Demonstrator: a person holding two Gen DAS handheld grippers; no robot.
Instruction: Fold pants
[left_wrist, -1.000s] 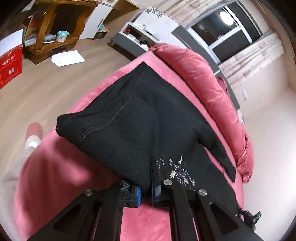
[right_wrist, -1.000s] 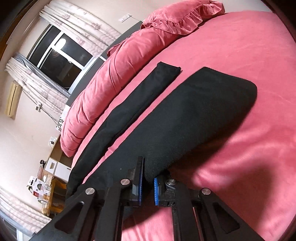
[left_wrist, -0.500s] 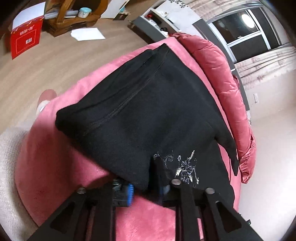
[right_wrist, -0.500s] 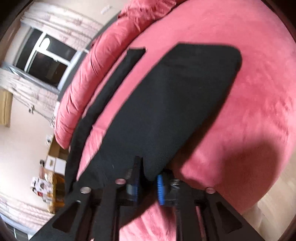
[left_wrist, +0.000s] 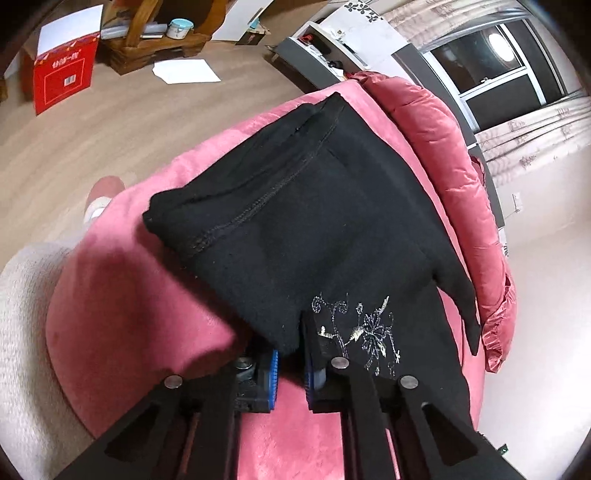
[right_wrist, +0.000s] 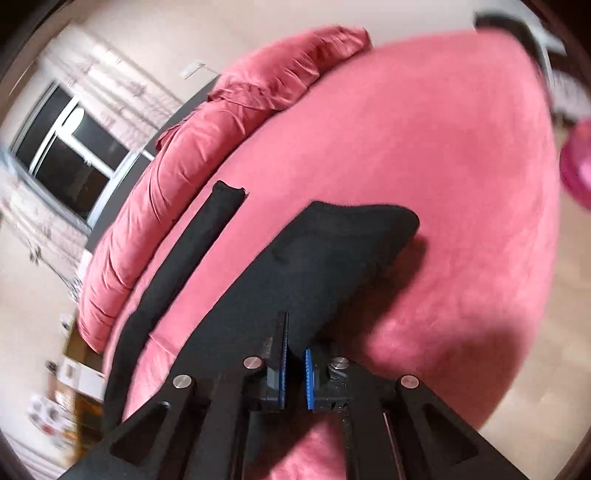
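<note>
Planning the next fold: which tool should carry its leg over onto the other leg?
Right, probably. The right tool grips the near leg, lifted off the bed, with the other leg lying flat just beyond. The left tool pinches the waist end of the pants, better kept as the anchor.

Left tool (left_wrist: 291, 360), right tool (right_wrist: 294, 363), matte black angular arms, silver round screws, ribbed blue pads (right_wrist: 308, 380)

1. I see black pants (left_wrist: 314, 221) with silver floral embroidery (left_wrist: 365, 328) on them.
2. Under the pants, the bed cover (left_wrist: 147, 314) is pink-red; the pillows (right_wrist: 177, 155) beyond them match.
3. My gripper pads (right_wrist: 308, 380) are blue.
4. Left of the bed, a red box (left_wrist: 62, 77) stands on a light wood floor (left_wrist: 92, 147).
</note>
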